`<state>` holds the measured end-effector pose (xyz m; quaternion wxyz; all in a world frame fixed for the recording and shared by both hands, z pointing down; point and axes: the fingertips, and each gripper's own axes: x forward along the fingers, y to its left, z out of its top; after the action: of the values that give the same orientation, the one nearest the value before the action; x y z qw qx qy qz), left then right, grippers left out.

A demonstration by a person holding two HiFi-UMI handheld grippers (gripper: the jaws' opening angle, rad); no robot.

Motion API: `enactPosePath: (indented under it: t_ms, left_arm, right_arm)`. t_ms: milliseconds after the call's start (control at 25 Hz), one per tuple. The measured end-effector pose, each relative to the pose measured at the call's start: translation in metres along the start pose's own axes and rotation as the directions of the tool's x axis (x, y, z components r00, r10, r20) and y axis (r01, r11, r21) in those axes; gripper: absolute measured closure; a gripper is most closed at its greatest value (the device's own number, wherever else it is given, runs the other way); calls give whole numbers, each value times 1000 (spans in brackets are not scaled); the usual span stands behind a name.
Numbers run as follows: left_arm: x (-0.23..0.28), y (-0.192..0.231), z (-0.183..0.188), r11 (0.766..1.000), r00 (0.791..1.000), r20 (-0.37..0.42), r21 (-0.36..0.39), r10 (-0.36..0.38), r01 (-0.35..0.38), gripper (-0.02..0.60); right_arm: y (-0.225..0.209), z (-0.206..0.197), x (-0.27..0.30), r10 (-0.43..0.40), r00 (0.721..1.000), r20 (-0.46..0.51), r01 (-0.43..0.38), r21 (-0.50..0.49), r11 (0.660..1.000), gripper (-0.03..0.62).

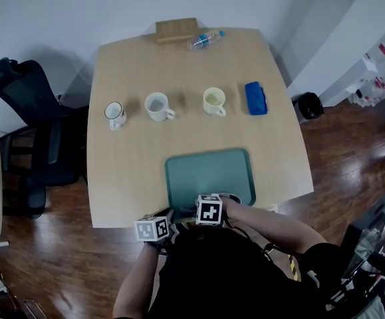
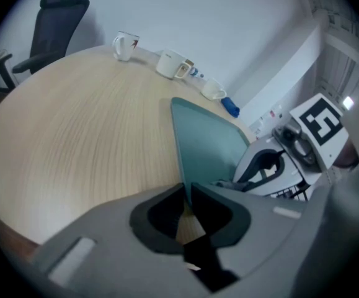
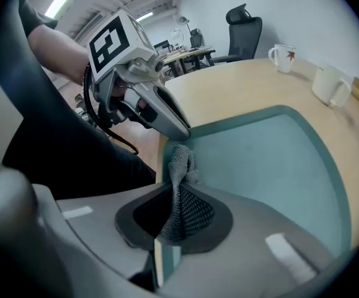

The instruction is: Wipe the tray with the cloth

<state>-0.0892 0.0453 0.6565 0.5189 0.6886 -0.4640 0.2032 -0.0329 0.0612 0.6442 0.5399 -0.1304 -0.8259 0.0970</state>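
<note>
The teal tray (image 1: pixel 209 171) lies on the wooden table (image 1: pixel 132 171) by its near edge. My left gripper (image 2: pixel 186 194) is shut on the tray's rim (image 2: pixel 180 160) at the near left corner; the right gripper view shows this left gripper (image 3: pixel 178 131) at that corner. My right gripper (image 3: pixel 178 188) is shut on a grey mesh cloth (image 3: pixel 180 166), which stands up between the jaws over the tray's near edge (image 3: pixel 253 160). In the head view both marker cubes, of the left gripper (image 1: pixel 155 228) and the right gripper (image 1: pixel 209 208), sit side by side at the tray's front.
Three mugs (image 1: pixel 115 113) (image 1: pixel 157 106) (image 1: pixel 214 101) stand in a row behind the tray, with a blue object (image 1: pixel 255 98) to their right. A plastic bottle (image 1: pixel 204 40) and a wooden block (image 1: pixel 176 29) lie at the far edge. An office chair (image 1: pixel 26 98) stands at the left.
</note>
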Motion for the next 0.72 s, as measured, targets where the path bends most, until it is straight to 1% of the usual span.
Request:
enactPosePath:
  t_ms: [80, 120, 200, 280, 360, 440, 520, 600, 720]
  left_arm:
    - [0, -1, 1, 1000, 1000, -3, 5, 1, -1, 540]
    - [0, -2, 1, 1000, 1000, -5, 7, 3, -3, 540]
    - [1, -3, 1, 1000, 1000, -8, 9, 7, -7, 539]
    - [1, -4, 1, 1000, 1000, -9, 12, 9, -8, 538]
    - [1, -5, 2, 1000, 1000, -9, 11, 9, -9, 538]
    - [1, -4, 2, 1000, 1000, -7, 9, 8, -8, 540]
    - [1, -4, 3, 1000, 1000, -5, 11, 7, -7, 540]
    - [1, -5, 3, 1000, 1000, -4, 13, 7, -7, 540]
    - [-2, -4, 4, 1000, 1000, 6, 9, 21, -21, 540]
  right_arm:
    - [0, 1, -2, 2, 1000, 2, -2, -1, 1000, 569]
    - [-3, 1, -5, -10, 1000, 5, 10, -9, 1000, 569]
    - [-17, 3, -13, -66, 998, 21, 66, -27, 997, 569]
    - [-44, 3, -24, -145, 989, 41, 146, -20, 989, 569]
    - [-78, 3, -38, -228, 972, 56, 228, 10, 974, 569]
    - [-116, 4, -56, -313, 948, 63, 312, 39, 949, 569]
    - [-151, 3, -71, -383, 922, 53, 380, 55, 923, 569]
    - [-175, -1, -79, -420, 907, 25, 418, 55, 907, 569]
    - [-191, -12, -75, -440, 898, -17, 440, 52, 897, 569]
